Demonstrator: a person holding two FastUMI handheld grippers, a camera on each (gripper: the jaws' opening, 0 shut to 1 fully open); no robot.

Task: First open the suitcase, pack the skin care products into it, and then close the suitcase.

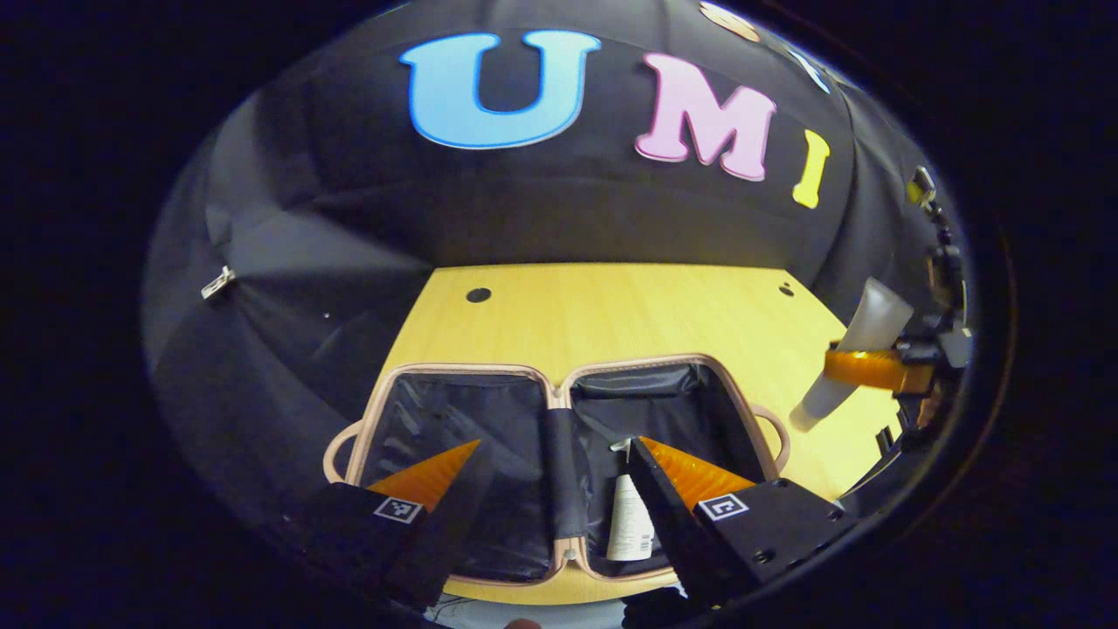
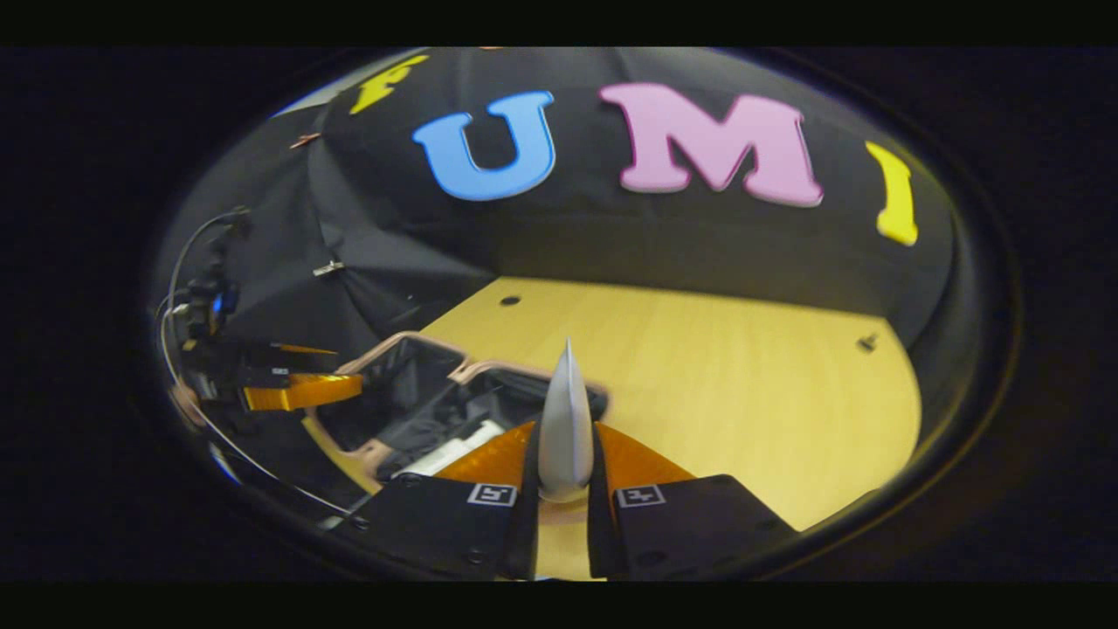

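Left gripper view: suitcase [image 1: 489,384] lies open on the bench [image 1: 611,306] under the wide-open, empty left tongs [image 1: 559,454], one white bottle [image 1: 631,524] already inside beside its right finger. Packing step underway: right tongs [image 2: 566,454] clamp a grey tube [image 2: 566,419]; next, carry it left over the suitcase, then release.

Left gripper view: cam above near table edge, looking down and fwd into open pink-rimmed black-lined suitcase [image 1: 489,437] on yellow wooden tabletop [image 1: 629,314]. Right gripper view: off to the right, low, facing suitcase [image 2: 410,393] and tabletop [image 2: 742,393], both shared.
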